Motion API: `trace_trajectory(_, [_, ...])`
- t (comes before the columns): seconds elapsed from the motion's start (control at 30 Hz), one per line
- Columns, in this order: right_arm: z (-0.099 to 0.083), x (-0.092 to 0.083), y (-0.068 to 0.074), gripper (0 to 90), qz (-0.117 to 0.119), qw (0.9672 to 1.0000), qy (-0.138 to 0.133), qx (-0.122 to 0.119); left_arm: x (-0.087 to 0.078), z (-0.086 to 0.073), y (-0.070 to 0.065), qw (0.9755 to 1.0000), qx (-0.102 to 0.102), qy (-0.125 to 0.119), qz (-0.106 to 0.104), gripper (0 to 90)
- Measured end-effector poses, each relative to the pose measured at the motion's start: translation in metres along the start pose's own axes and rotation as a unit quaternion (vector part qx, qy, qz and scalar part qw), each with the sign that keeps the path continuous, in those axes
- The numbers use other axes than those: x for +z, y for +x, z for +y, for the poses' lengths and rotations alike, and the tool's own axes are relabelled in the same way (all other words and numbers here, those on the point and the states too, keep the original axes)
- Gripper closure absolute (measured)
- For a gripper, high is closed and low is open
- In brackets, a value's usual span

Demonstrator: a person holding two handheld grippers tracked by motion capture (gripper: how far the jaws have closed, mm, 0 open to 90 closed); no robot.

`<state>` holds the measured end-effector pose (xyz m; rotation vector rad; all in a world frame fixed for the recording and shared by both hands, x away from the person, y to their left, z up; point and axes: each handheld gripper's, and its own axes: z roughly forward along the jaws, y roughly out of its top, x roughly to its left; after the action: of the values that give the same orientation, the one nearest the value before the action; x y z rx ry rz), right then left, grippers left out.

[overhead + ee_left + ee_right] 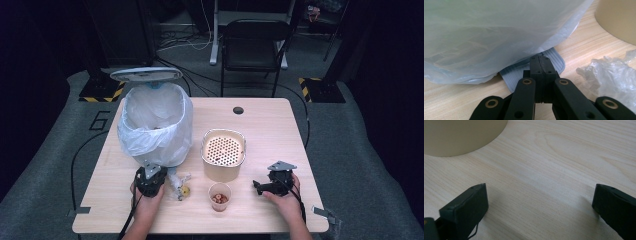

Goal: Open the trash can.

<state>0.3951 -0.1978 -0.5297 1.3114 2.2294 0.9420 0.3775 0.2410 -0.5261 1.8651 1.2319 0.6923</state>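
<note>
A pedal bin [155,125] lined with a white plastic bag [499,32] stands at the table's left, its lid [146,74] raised. My left gripper [151,167] is at the bin's foot. Its jaws are shut with nothing between them, and the tips [540,62] rest on the bin's ribbed grey-blue pedal [555,56]. A beige container with a perforated top [223,155] stands mid-table. My right gripper [257,186] lies to its right, pointing left. It [540,192] is wide open over bare wood.
A small cup of reddish bits [219,196] stands near the front edge between the grippers. Crumpled clear plastic [609,75] and a small yellow piece [185,191] lie right of the left gripper. A black chair [254,45] stands behind the table.
</note>
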Motion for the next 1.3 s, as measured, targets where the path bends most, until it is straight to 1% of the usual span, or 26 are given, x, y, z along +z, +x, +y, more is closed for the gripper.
trace_trajectory(0.03, [0.000, 0.000, 0.000, 0.0, 0.000, 1.0000, 0.000, 0.000, 0.000, 0.000, 0.000, 1.0000, 0.000, 0.000, 0.000, 90.0])
trace_trajectory(0.07, [0.000, 0.000, 0.000, 1.3, -0.001, 1.0000, -0.001, -0.001, 0.000, 0.000, 0.003, 0.9999, -0.011, 0.000, -0.010, 90.0])
trace_trajectory(0.1, [0.001, -0.001, 0.000, 12.5, 0.002, 0.9999, -0.010, -0.007, 0.000, 0.000, 0.002, 0.9999, -0.012, 0.002, -0.010, 90.0])
trace_trajectory(0.13, [0.001, -0.001, 0.000, 12.5, 0.002, 0.9999, -0.010, -0.007, 0.000, 0.000, 0.002, 0.9999, -0.012, 0.002, -0.010, 90.0])
trace_trajectory(0.17, [0.002, -0.004, 0.001, 19.8, 0.008, 0.9999, -0.011, -0.005, 0.000, 0.000, 0.000, 1.0000, 0.000, 0.002, -0.003, 90.0])
trace_trajectory(0.2, [0.003, -0.004, 0.001, 21.3, 0.010, 0.9999, -0.008, -0.006, 0.000, 0.000, -0.001, 0.9999, 0.008, 0.002, 0.006, 90.0])
trace_trajectory(0.27, [0.004, -0.006, 0.002, 25.1, 0.011, 0.9999, -0.006, -0.006, 0.000, 0.000, -0.003, 0.9999, 0.012, 0.000, 0.012, 90.0])
trace_trajectory(0.3, [0.007, -0.012, 0.004, 28.8, 0.015, 0.9998, -0.013, -0.002, 0.000, 0.000, -0.006, 0.9999, 0.005, 0.004, 0.009, 89.9])
trace_trajectory(0.33, [0.009, -0.016, 0.006, 29.8, 0.020, 0.9996, -0.019, 0.006, 0.000, 0.000, -0.008, 0.9999, 0.007, 0.004, 0.012, 89.9])
trace_trajectory(0.43, [0.017, -0.033, 0.015, 29.5, 0.043, 0.9982, -0.042, 0.002, 0.000, 0.000, -0.007, 0.9998, 0.010, 0.003, 0.015, 89.9])
trace_trajectory(0.5, [0.018, -0.036, 0.017, 27.4, 0.050, 0.9979, -0.042, -0.003, 0.000, 0.000, -0.007, 0.9998, 0.015, 0.005, 0.014, 89.9])
trace_trajectory(0.53, [0.020, -0.041, 0.021, 25.4, 0.064, 0.9971, -0.040, -0.004, 0.000, 0.000, -0.008, 0.9998, 0.010, 0.003, 0.014, 89.9])
trace_trajectory(0.57, [0.022, -0.045, 0.026, 25.3, 0.079, 0.9959, -0.043, -0.005, 0.000, 0.000, -0.009, 0.9997, 0.017, 0.006, 0.015, 90.0])
trace_trajectory(0.6, [0.024, -0.051, 0.033, 23.8, 0.089, 0.9946, -0.050, -0.018, 0.000, 0.000, -0.009, 0.9996, 0.020, 0.008, 0.016, 90.0])
trace_trajectory(0.63, [0.027, -0.056, 0.039, 20.9, 0.102, 0.9934, -0.049, -0.020, 0.000, 0.000, -0.009, 0.9997, 0.018, 0.004, 0.018, 89.9])
trace_trajectory(0.7, [0.032, -0.064, 0.053, 19.2, 0.126, 0.9891, -0.063, -0.042, 0.000, 0.000, -0.009, 0.9997, 0.018, 0.005, 0.017, 89.9])
trace_trajectory(0.73, [0.035, -0.071, 0.064, 16.7, 0.151, 0.9845, -0.073, -0.051, 0.000, 0.000, -0.009, 0.9996, 0.019, 0.007, 0.018, 90.0])
trace_trajectory(0.77, [0.036, -0.073, 0.069, 14.4, 0.162, 0.9823, -0.075, -0.054, 0.000, 0.000, -0.010, 0.9996, 0.018, 0.005, 0.019, 90.0])
trace_trajectory(0.8, [0.036, -0.073, 0.069, 14.4, 0.162, 0.9823, -0.075, -0.054, 0.000, 0.000, -0.010, 0.9996, 0.018, 0.005, 0.019, 90.0])
trace_trajectory(0.87, [0.039, -0.075, 0.084, 13.8, 0.187, 0.9767, -0.079, -0.071, 0.000, 0.000, -0.010, 0.9994, 0.023, 0.003, 0.026, 90.0])
trace_trajectory(0.9, [0.039, -0.076, 0.090, 13.5, 0.193, 0.9750, -0.079, -0.076, 0.000, 0.000, -0.011, 0.9994, 0.023, 0.005, 0.024, 89.9])
trace_trajectory(0.93, [0.041, -0.075, 0.098, 12.9, 0.201, 0.9728, -0.078, -0.084, 0.001, 0.000, -0.012, 0.9988, 0.035, 0.003, 0.033, 90.0])
trace_trajectory(0.97, [0.042, -0.073, 0.104, 12.8, 0.207, 0.9708, -0.080, -0.091, 0.000, 0.000, -0.013, 0.9988, 0.038, 0.006, 0.031, 90.0])
trace_trajectory(1.1, [0.044, -0.066, 0.117, 12.0, 0.214, 0.9687, -0.073, -0.103, 0.000, 0.000, -0.013, 0.9989, 0.037, 0.008, 0.029, 90.0])
trace_trajectory(1.23, [0.044, -0.059, 0.125, 9.6, 0.210, 0.9696, -0.058, -0.112, 0.000, 0.000, -0.011, 0.9993, 0.027, 0.009, 0.023, 90.0])
trace_trajectory(1.3, [0.045, -0.054, 0.128, 9.5, 0.212, 0.9686, -0.054, -0.118, 0.001, 0.000, -0.011, 0.9995, 0.024, 0.005, 0.021, 90.0])
